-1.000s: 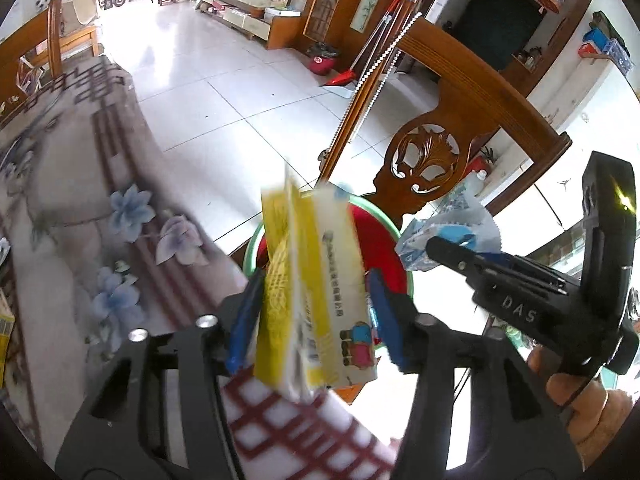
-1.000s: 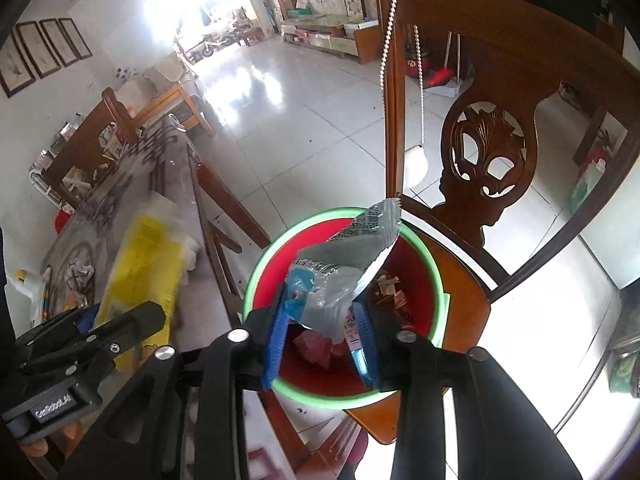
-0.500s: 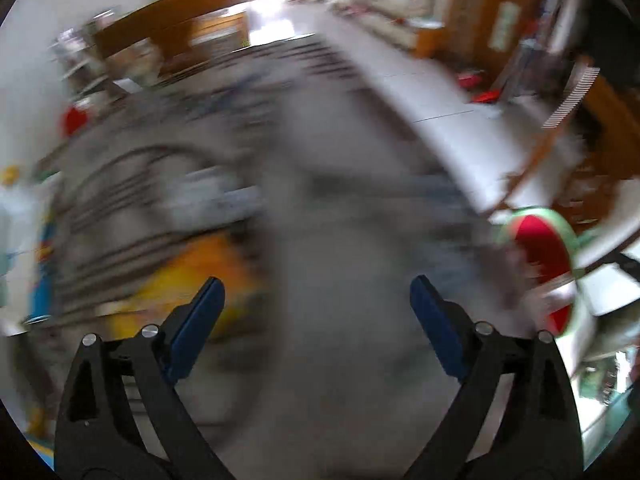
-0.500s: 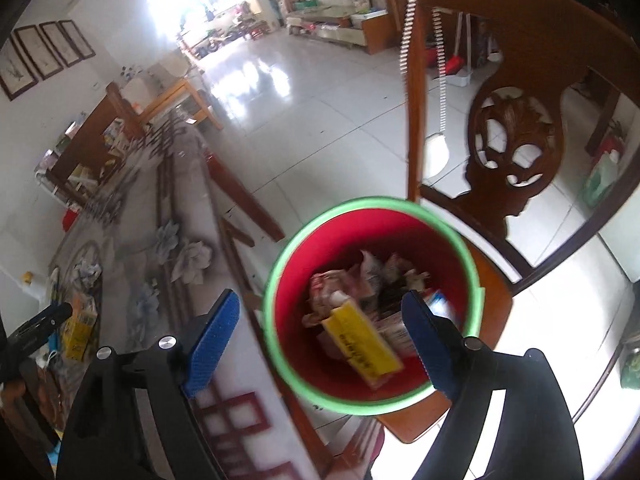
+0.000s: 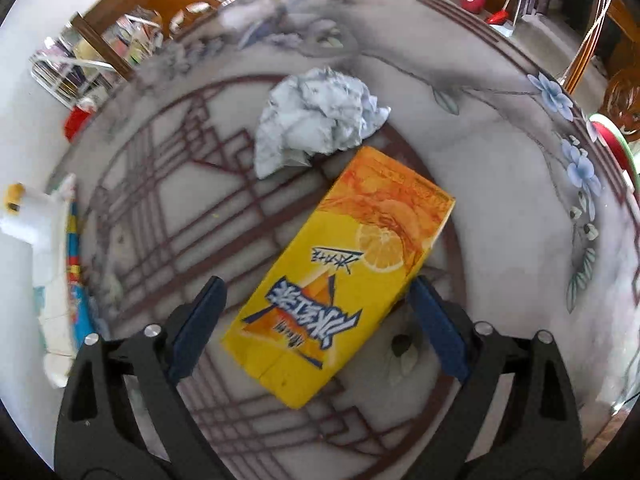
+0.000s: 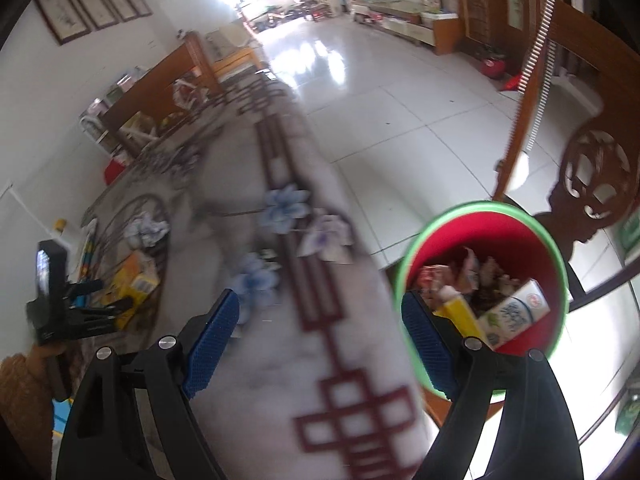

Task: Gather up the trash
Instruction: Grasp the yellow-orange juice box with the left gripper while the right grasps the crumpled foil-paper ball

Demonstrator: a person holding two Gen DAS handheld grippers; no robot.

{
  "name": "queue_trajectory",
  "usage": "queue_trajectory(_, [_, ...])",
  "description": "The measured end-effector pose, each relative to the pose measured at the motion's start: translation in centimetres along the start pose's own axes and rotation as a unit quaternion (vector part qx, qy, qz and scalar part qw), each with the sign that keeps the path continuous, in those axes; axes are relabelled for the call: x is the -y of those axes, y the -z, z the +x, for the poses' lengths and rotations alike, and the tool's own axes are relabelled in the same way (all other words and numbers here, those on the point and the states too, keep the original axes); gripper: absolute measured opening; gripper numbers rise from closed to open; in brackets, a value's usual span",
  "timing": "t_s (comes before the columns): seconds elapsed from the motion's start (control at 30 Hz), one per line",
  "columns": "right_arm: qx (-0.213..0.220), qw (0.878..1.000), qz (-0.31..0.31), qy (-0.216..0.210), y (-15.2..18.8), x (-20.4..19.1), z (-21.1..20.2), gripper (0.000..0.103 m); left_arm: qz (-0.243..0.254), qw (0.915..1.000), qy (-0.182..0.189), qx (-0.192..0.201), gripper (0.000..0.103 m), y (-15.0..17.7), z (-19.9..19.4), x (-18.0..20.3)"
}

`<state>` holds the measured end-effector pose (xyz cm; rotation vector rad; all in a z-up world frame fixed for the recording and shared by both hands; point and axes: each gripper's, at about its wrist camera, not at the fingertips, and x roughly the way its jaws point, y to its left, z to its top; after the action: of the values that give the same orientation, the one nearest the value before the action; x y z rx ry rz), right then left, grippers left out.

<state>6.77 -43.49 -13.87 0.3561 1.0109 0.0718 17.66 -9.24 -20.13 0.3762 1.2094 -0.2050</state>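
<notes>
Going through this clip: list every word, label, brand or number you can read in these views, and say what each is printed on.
"冰红茶", a probable reading of the big blue characters, seen upside down: yellow carton on the table.
Black brush script and small print on the same carton: not readable.
Green print on the white carton in the red bin: blurred.
Green sign and wall frames: too blurred to read.

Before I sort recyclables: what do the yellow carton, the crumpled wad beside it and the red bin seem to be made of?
Yellow carton: printed paperboard with a slight sheen, going by its folded edges and seam. Crumpled wad: soft white paper, probably tissue, matte with many creases. Red bin: looks like smooth moulded plastic with a green rim, though blur leaves that open.
</notes>
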Motion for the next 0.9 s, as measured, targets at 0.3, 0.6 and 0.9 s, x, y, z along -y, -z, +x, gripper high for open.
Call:
queue_trajectory(0.3, [-0.016, 0.997, -0.048, -0.057, -2.2, -10.7, 3.5, 0.083, -0.112, 0.9895, 0.066, 0.064, 0.062, 5.0, -4.3, -2.7])
queue_trajectory(0.6, [-0.062, 0.991, -0.096, -0.067, -7.1, -23.1, 15.5, 0.093, -0.193, 0.9731, 0.103, 0.073, 0.062, 14.5, -8.0, -5.1])
queue_trajectory(0.9, [-0.114, 0.987, -0.109, -0.005, -7.0, -28.4, 24.0, 0.066, -0.248, 0.9598, 0.094, 0.091, 0.062, 18.3, -9.8, -9.5])
